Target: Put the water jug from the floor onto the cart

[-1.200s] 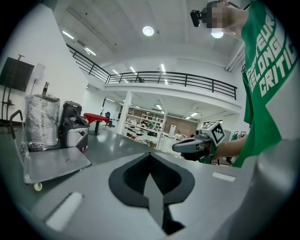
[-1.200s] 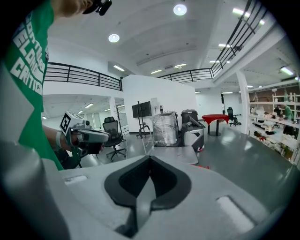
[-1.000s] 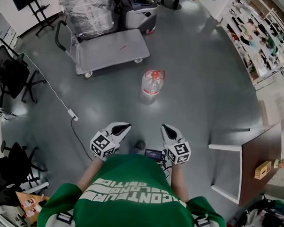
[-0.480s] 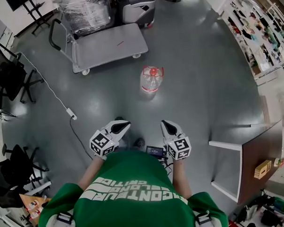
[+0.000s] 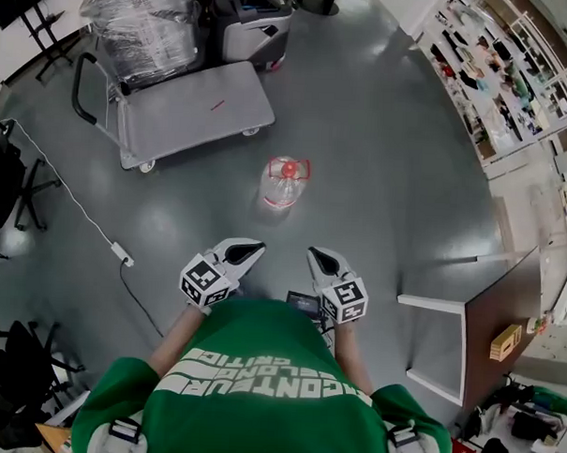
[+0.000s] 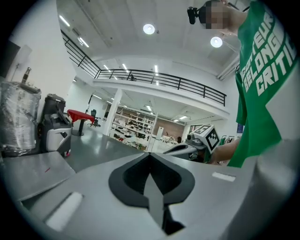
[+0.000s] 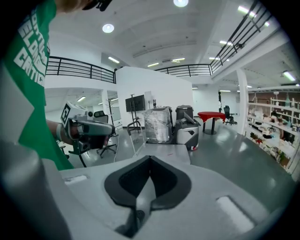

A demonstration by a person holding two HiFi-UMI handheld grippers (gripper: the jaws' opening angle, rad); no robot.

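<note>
A clear water jug (image 5: 283,182) with a red cap stands upright on the grey floor, ahead of both grippers in the head view. Beyond it to the left is the flat grey cart (image 5: 190,112) with a black push handle. My left gripper (image 5: 252,250) and right gripper (image 5: 315,257) are held side by side at waist height, well short of the jug, both shut with nothing in them. In the left gripper view the left gripper (image 6: 150,157) has its jaws together; the right gripper (image 7: 149,159) looks the same in its own view, where the cart (image 7: 165,151) lies beyond it. The jug is hidden in both gripper views.
A plastic-wrapped load (image 5: 142,22) and a grey machine (image 5: 250,18) stand behind the cart. A white cable and plug (image 5: 121,253) lie on the floor at left, by black office chairs (image 5: 6,176). A brown-topped table (image 5: 490,324) stands at right, shelves (image 5: 506,71) beyond.
The jug and cart have drawn nearer and shifted left in the head view as the person walks forward. Both grippers travel along, still shut.
</note>
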